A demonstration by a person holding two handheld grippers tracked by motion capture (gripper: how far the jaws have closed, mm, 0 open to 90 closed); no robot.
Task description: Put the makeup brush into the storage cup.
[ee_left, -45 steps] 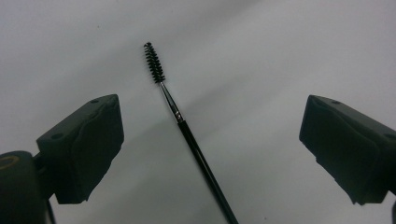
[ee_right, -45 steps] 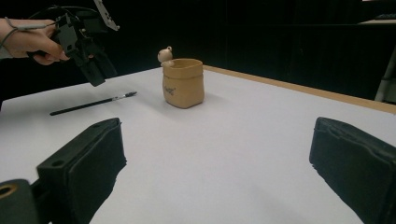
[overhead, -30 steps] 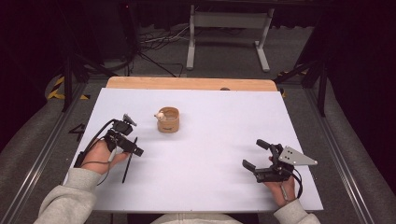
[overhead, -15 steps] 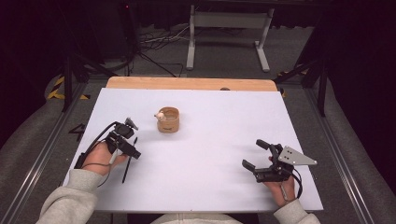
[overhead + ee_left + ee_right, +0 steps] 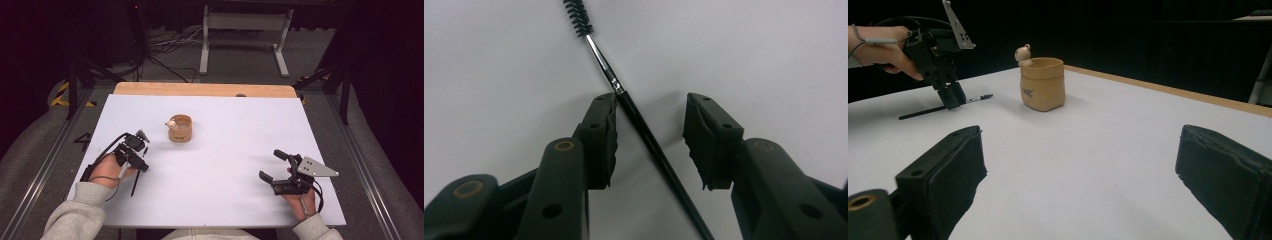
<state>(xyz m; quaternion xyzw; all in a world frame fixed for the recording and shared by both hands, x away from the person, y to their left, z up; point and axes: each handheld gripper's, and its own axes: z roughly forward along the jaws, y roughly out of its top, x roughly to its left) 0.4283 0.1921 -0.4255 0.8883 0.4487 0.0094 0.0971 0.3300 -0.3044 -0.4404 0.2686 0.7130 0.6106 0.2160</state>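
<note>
Fingers (image 5: 599, 137) of the left gripper (image 5: 134, 152), just been closing but not yet pinching, straddle the thin black brush (image 5: 644, 135) lying flat on the tabletop (image 5: 225, 150), its long axis crossing the gap diagonally, while the right gripper (image 5: 280, 172) rests wide apart and empty.

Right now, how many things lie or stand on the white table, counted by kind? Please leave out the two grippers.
Brush: 1, a thin black brush with a bristled tip, lying flat on the white table.
Cup: 1, a tan cup with a small bear figure on its rim, standing upright.
Total: 2
</note>
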